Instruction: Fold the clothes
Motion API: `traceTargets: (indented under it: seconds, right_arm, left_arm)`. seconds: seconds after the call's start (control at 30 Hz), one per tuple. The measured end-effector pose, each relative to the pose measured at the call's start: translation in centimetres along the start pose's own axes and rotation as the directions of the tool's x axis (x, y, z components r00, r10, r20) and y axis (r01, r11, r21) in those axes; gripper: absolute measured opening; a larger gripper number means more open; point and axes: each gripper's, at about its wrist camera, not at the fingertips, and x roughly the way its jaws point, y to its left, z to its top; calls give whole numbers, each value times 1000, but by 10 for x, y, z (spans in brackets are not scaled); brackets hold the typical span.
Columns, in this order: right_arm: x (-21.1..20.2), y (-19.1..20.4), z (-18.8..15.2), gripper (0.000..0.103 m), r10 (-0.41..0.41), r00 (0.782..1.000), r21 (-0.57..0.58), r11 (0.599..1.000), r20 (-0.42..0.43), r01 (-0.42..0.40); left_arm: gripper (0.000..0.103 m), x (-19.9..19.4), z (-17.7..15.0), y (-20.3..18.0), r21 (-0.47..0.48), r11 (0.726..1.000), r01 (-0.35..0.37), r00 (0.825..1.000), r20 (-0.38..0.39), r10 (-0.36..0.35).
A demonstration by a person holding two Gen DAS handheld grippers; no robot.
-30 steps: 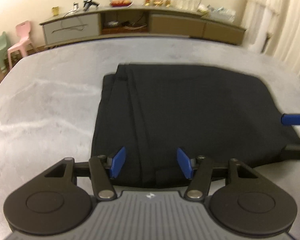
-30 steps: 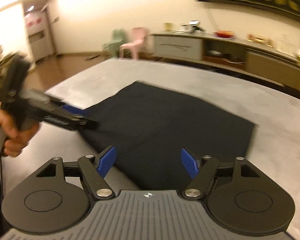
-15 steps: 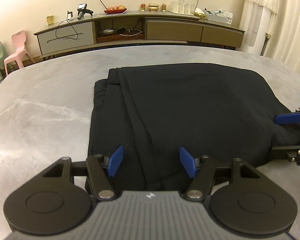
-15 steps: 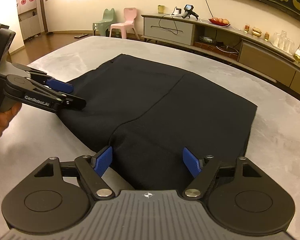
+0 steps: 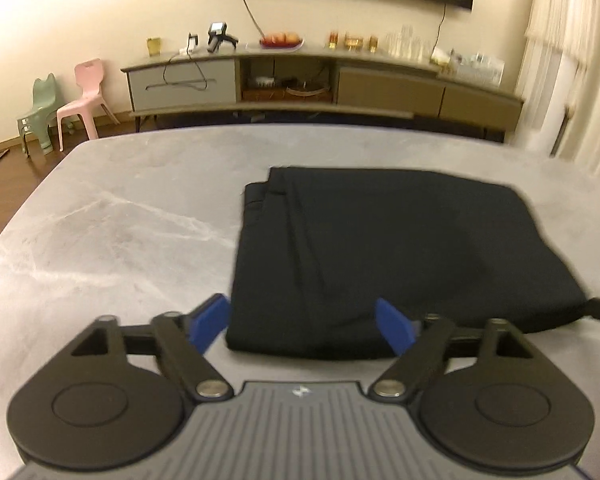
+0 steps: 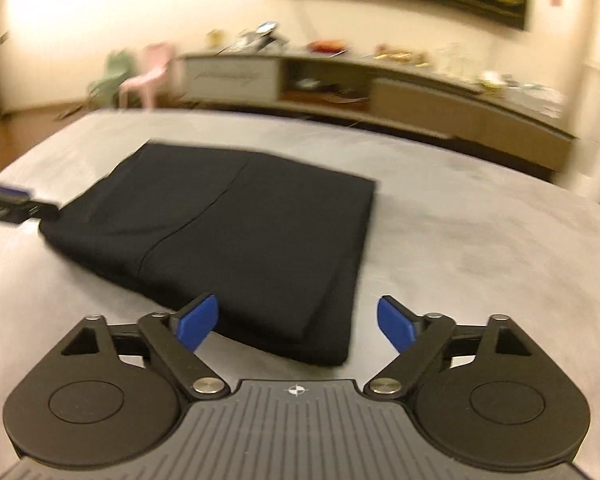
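I see the grey marbled stone bench carrying the folded black fabric garment, which lies flat at 12 o'clock from both my tools. My left gripper hangs at its near edge, blue-padded fingers spread apart, empty. My right gripper sits over its near corner, fingers likewise apart.

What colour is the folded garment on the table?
Plain black garment, no visible pattern; clearest in the left wrist view.
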Motion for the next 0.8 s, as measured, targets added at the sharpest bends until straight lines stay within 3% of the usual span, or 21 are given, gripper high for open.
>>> traceTargets:
  seconds: [0.13,0.3,0.8]
  right_arm:
    - [-17,4,-15,94,-47,999,62,997,23,46]
    - [-28,13,-28,102,-47,998,101,994,40,43]
    - [-39,24,-37,102,-18,999,126,992,49,12]
  left_arm:
    - [103,-25,-14,-26,-30,999,34,999,6,-34]
    - [103,-32,-28,-44,-92,986,139,990,-26,-142]
    - [103,-36,-49,-98,9,999,42,997,-65,-41]
